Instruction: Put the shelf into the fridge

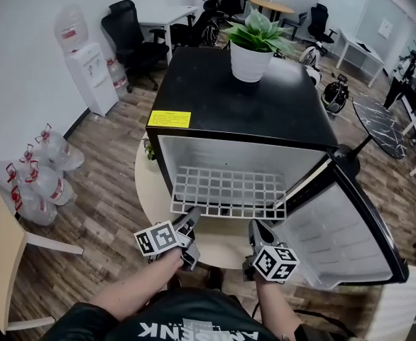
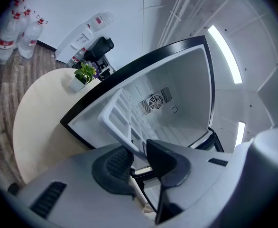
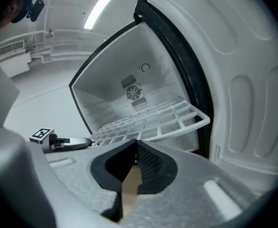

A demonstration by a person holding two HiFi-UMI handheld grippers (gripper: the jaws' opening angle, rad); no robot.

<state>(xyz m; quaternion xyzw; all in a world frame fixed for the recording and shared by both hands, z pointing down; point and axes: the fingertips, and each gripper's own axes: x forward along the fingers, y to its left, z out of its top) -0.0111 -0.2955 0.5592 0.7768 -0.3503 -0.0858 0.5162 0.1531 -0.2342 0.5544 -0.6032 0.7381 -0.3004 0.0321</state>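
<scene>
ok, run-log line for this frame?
white plastic grid shelf: partly inside open black mini fridge, front edge protruding | left tongs: clamped on shelf's front rim | right tongs: shut, empty, near rim

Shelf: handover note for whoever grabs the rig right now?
Left claw: closed on the front left edge of the shelf.
Right claw: shut, empty, just in front of the shelf's front right edge.
Things: fridge stands on the round table, door wide open. The shelf lies partway inside, its front edge out past the opening.
Done: shelf lined up and started in.
Left: likely push it fully back until seated, then let go with the left claw.
</scene>
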